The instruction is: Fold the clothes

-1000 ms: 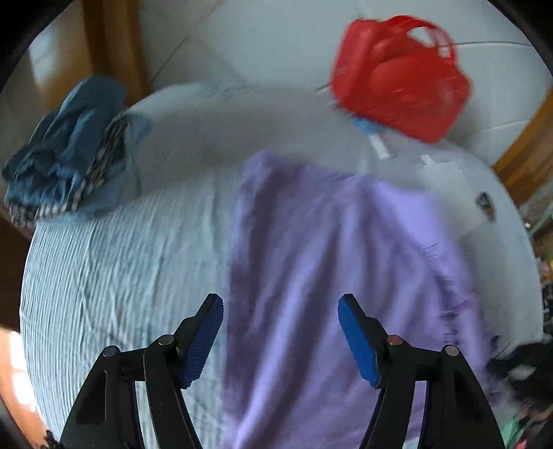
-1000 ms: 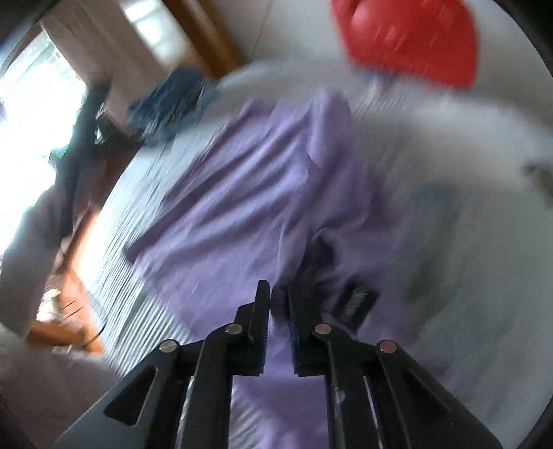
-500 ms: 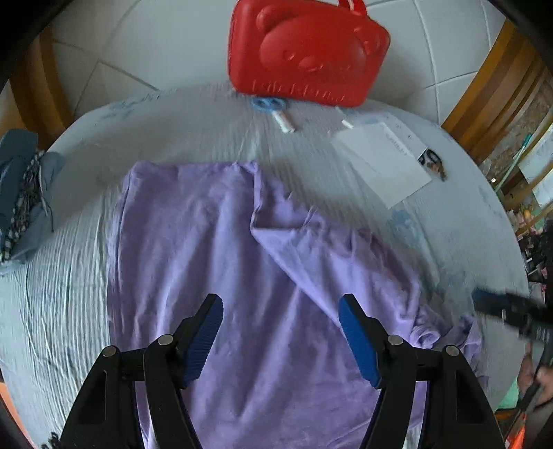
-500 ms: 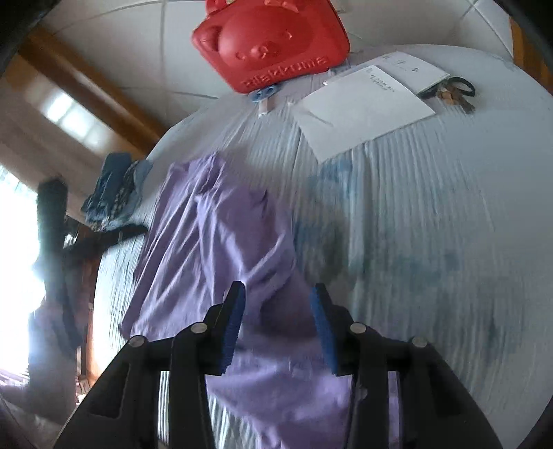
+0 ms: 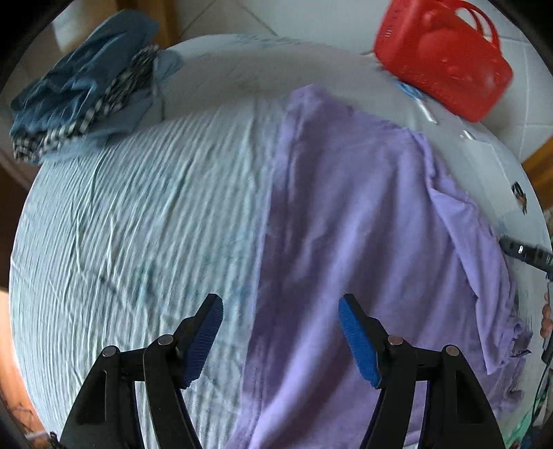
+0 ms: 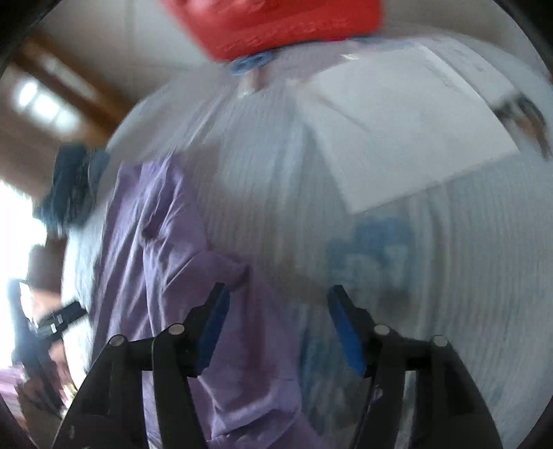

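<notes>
On striped bedsheet (image 5: 138,214), purple shirt (image 5: 363,241) lies flat: soft, light, floppy. Best pinched at hem or sleeve edge. Left gripper (image 5: 280,328) and right gripper (image 6: 278,319) both wide apart, empty.

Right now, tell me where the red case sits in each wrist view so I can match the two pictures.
Left wrist view: the red case is at the upper right, beyond the purple garment, at the bed's far edge.
Right wrist view: the red case is at the top centre, cut off by the frame and blurred.
Shared landmark: the pile of blue clothes, upper left in the left view, mid-left in the right view.
</notes>
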Available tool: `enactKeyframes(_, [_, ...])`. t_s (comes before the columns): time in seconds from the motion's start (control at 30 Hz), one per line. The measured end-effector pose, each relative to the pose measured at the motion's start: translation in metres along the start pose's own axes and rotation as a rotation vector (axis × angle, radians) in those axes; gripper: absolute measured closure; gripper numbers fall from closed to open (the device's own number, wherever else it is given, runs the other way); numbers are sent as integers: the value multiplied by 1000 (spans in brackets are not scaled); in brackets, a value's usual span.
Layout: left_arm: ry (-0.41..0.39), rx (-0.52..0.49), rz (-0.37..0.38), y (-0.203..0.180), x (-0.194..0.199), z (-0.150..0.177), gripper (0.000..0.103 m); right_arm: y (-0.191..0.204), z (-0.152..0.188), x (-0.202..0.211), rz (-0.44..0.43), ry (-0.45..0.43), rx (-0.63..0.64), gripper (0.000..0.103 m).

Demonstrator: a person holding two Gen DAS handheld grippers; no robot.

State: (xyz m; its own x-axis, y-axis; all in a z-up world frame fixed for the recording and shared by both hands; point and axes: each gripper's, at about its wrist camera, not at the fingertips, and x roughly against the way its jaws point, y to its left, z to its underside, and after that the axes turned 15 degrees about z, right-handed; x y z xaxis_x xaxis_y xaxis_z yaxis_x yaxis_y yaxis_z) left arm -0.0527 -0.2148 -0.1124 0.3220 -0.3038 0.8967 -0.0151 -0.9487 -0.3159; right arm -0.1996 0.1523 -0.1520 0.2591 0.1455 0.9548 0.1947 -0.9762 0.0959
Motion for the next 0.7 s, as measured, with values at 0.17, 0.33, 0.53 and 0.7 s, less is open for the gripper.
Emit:
enactKeyframes(0.17, [2, 23, 21, 4, -8, -3, 33, 56, 17, 5, 189, -54, 305, 101])
enactKeyframes(0.33, [5, 6, 24, -3, -14, -10, 33, 11, -20, 72, 410, -311, 220, 101])
enactKeyframes(0.53, [-5, 0, 19, -9, -13, -18, 33, -110, -85, 74, 638, -284, -68, 77])
enactKeyframes(0.7, [-26, -7, 5, -5, 3, -12, 33, -153, -40, 93, 495, -271, -217, 53])
